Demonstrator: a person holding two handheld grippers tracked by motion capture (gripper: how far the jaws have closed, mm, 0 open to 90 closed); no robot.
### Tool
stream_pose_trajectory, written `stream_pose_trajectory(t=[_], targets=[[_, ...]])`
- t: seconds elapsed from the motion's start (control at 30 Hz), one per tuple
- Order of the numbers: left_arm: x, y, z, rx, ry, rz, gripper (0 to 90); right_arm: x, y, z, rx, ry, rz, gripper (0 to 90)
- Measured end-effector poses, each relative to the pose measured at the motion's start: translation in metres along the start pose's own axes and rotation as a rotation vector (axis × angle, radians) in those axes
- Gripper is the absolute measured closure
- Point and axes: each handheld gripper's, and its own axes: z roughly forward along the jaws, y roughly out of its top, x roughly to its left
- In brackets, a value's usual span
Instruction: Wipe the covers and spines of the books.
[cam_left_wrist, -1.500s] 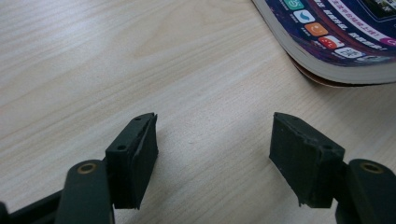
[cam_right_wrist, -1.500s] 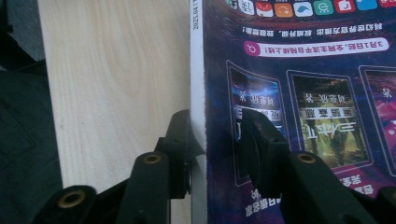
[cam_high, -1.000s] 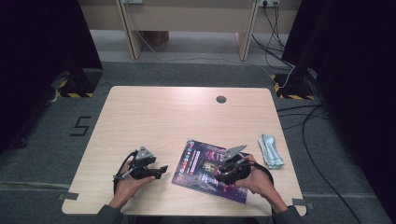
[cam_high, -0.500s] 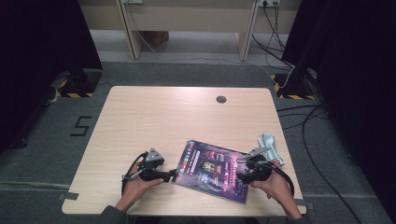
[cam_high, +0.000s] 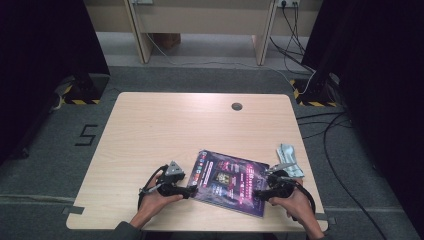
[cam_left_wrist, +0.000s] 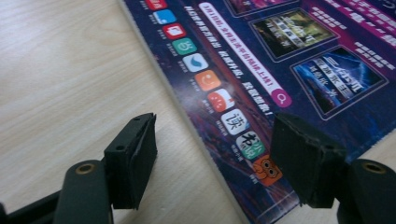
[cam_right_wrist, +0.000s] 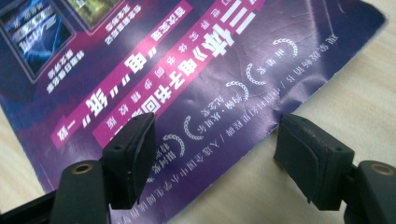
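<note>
A purple printed booklet (cam_high: 229, 181) lies flat near the table's front edge, a little right of centre. My left gripper (cam_high: 193, 191) points at its left edge. In the left gripper view this gripper (cam_left_wrist: 215, 129) is open, one jaw over bare wood and the other over the cover (cam_left_wrist: 261, 60), touching nothing. My right gripper (cam_high: 256, 194) faces the booklet's right edge. Its jaws (cam_right_wrist: 215, 123) have just been opening and stand open over the creased corner of the cover (cam_right_wrist: 187, 56), with no pad pressing on it.
A pale folded cloth or packet (cam_high: 290, 161) lies at the table's right edge, just behind my right hand. A round cable hole (cam_high: 237, 106) sits at the back of the wooden table (cam_high: 165, 130). Cables trail over the floor on the right.
My right gripper slid right off the middle of the booklet to its right edge, and its jaws opened. My left gripper moved right up to the booklet's left edge.
</note>
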Motion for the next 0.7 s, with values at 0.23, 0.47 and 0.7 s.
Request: stream_pose_trajectory(t=[0.23,0.47,0.7], targets=[[-0.008,-0.002,0.000,0.007,-0.031,0.026,31.1,-0.003,0.016,0.012,-0.028,-0.017,0.002,27.4],[-0.012,-0.006,-0.005,0.016,-0.023,0.030,29.3,-0.007,0.040,0.026,-0.038,-0.035,0.013,25.0],[-0.025,-0.012,-0.011,0.032,-0.014,0.021,28.4,-0.011,0.069,0.043,-0.038,-0.046,0.014,21.8]])
